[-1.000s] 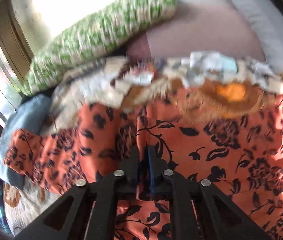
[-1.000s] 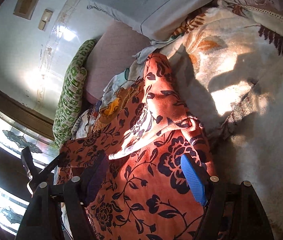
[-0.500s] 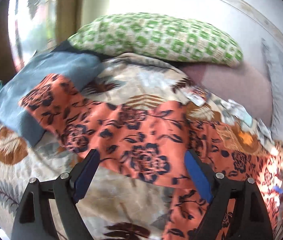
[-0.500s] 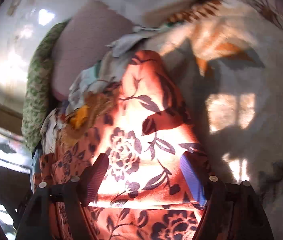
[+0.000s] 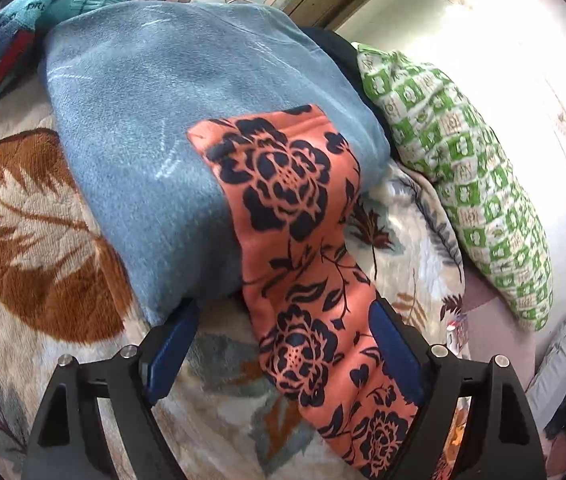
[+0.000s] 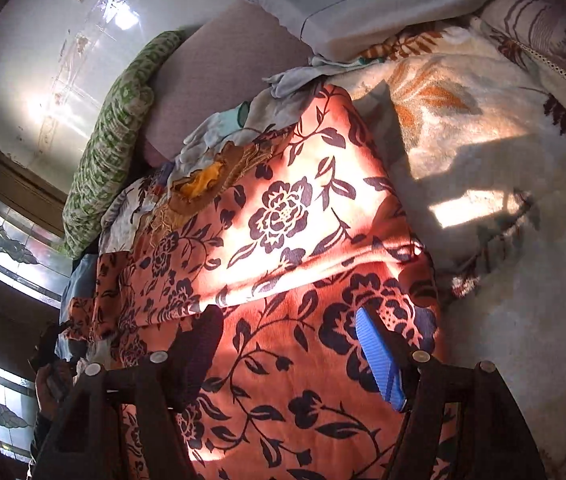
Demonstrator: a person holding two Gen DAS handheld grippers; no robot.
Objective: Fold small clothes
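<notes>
Underneath, a leaf-print blanket [image 5: 39,216] (bare at left); orange floral garment [image 5: 303,240] btwn spread left gripper [image 5: 279,344], right gripper [image 6: 291,344] jaws opening over it.

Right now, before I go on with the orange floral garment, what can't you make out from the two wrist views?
- Left wrist: orange floral garment runs out of frame at the bottom, behind the left gripper.
- Left wrist: blue fleece hides whatever lies under it.
- Right wrist: the garment's near hem is hidden under the opening right gripper.
- Right wrist: crumpled clothes pile is too jumbled to sort.

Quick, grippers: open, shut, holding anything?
Left gripper: open, holding nothing; orange cloth passes between its fingers.
Right gripper: opening above the orange cloth, holding nothing.
</notes>
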